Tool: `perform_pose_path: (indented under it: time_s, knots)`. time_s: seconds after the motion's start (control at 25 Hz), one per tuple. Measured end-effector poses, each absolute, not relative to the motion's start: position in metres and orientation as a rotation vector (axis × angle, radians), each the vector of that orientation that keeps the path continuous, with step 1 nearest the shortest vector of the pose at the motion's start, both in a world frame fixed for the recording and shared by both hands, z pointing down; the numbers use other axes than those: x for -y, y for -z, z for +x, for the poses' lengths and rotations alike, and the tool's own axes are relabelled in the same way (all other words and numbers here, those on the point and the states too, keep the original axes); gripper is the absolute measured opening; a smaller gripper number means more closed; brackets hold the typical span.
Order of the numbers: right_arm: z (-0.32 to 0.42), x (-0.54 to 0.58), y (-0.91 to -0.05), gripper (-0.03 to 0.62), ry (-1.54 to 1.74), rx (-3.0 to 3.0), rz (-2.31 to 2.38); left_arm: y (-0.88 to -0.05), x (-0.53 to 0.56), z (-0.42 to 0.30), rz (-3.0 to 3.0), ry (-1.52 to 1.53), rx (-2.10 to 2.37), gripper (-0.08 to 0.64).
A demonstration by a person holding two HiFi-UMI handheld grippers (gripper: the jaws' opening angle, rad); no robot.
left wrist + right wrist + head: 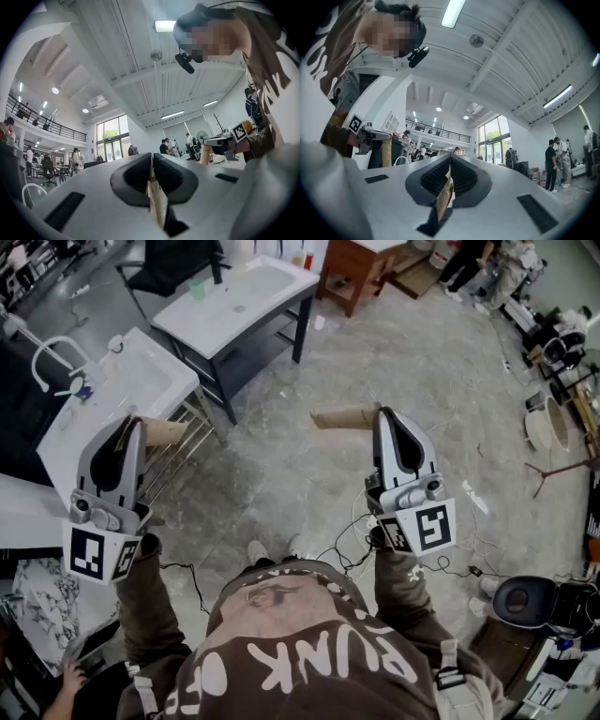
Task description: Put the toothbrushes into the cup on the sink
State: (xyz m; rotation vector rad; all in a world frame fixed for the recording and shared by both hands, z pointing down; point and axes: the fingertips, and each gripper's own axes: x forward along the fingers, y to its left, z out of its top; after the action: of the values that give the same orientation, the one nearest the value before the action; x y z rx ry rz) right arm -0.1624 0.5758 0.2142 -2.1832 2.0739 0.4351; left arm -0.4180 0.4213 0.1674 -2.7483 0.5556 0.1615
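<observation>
In the head view my left gripper [178, 432] is held out over the corner of a white sink [141, 381] with a curved faucet [52, 357]. Its jaws are shut with no toothbrush between them. My right gripper [319, 418] is shut too and hangs over bare floor, well right of the sink. Small blue and green items [80, 388] lie by the faucet, too small to name. A green cup [197, 289] stands on a second white sink top [253, 296] farther away. Both gripper views point up at the ceiling, with the left gripper [151, 161] and the right gripper [450, 161] showing closed jaws.
A metal rack [183, 451] sits under the near sink. A wooden cabinet [361, 268] stands at the back. Cables [347, 549] trail across the concrete floor by my feet. A tripod [562, 470] and a black stool [530, 601] are at the right.
</observation>
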Motion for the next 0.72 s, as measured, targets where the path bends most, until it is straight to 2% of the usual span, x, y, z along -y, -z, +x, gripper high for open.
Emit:
perform_pose_path:
  time_s: [0.72]
  knots:
    - [-0.123, -0.569, -0.217, 0.009, -0.421, -2.064, -2.118, -0.159, -0.422, -0.374, -2.713, -0.134, -0.553, 0.020]
